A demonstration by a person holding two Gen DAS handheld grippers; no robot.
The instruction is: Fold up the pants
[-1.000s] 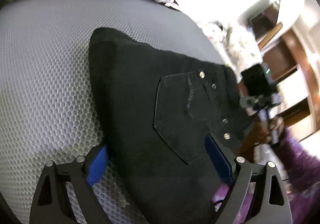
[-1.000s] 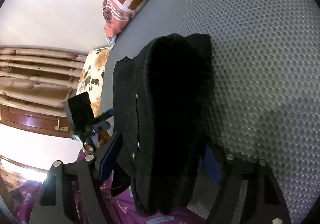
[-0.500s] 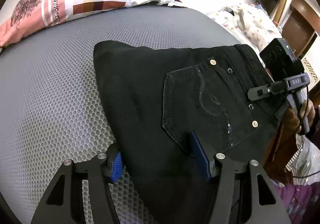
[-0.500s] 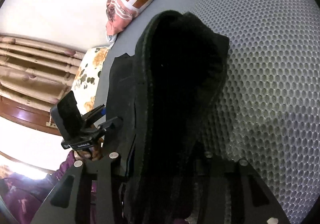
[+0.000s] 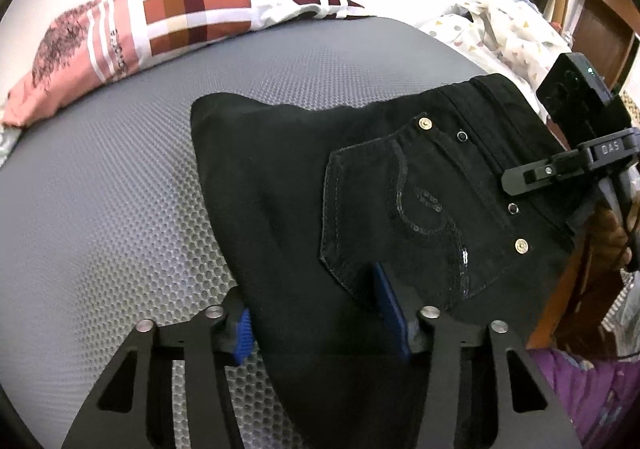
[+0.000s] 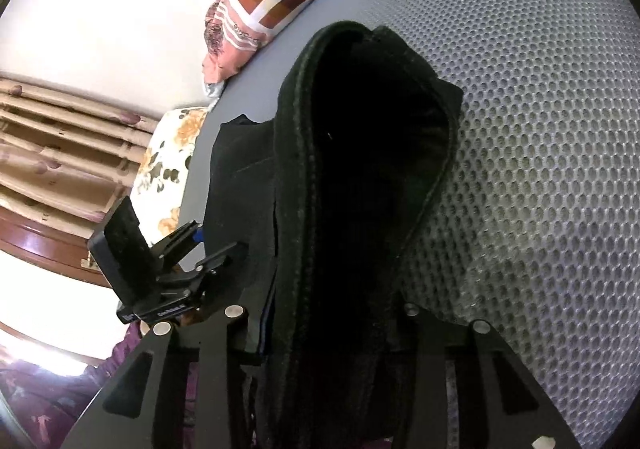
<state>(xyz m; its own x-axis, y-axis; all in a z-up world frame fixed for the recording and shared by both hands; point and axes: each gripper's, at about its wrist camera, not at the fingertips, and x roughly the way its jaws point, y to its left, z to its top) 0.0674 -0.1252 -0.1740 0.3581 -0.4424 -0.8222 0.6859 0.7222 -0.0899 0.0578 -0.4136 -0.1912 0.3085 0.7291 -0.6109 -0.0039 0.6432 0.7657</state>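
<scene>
Now both grippers clamp the black pants [image 5: 360, 209] lying folded on the grey mattress [image 5: 100, 209]: left gripper [image 5: 320, 317] at their 6 o'clock edge, right gripper [image 6: 320, 329] at 3 o'clock, pillow [image 5: 160, 25] at 11.

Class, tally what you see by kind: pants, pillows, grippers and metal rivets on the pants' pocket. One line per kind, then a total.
Pants: 1
Pillows: 1
Grippers: 2, left gripper, right gripper
Gold rivets: 2
Dark rivets: 2
Total: 8
</scene>
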